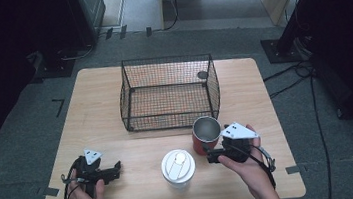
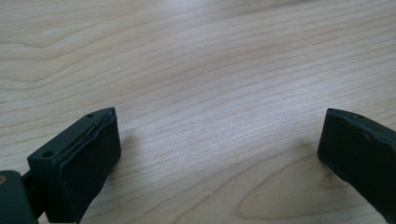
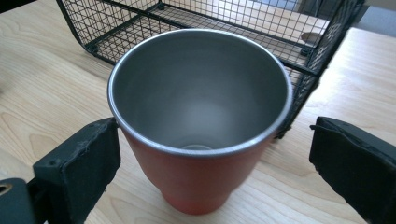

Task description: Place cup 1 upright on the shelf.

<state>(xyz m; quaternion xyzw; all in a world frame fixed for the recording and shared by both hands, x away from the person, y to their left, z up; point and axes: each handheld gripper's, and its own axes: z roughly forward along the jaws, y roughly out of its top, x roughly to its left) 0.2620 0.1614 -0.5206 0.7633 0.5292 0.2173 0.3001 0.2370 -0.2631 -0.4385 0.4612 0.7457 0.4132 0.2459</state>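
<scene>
A red metal cup with a steel inside stands upright on the wooden table, just in front of the wire basket's right corner. In the right gripper view the cup sits between the jaws of my right gripper. The left pad lies close against the cup's side and the right pad stands well clear, so the gripper is open. My right gripper is just below the cup in the high view. My left gripper rests at the front left, and in its own view it is open over bare wood.
A black wire basket stands mid-table, its mesh right behind the cup. A white lidded tumbler stands near the front edge between the two grippers. A small dark round thing shows at the basket's far right corner.
</scene>
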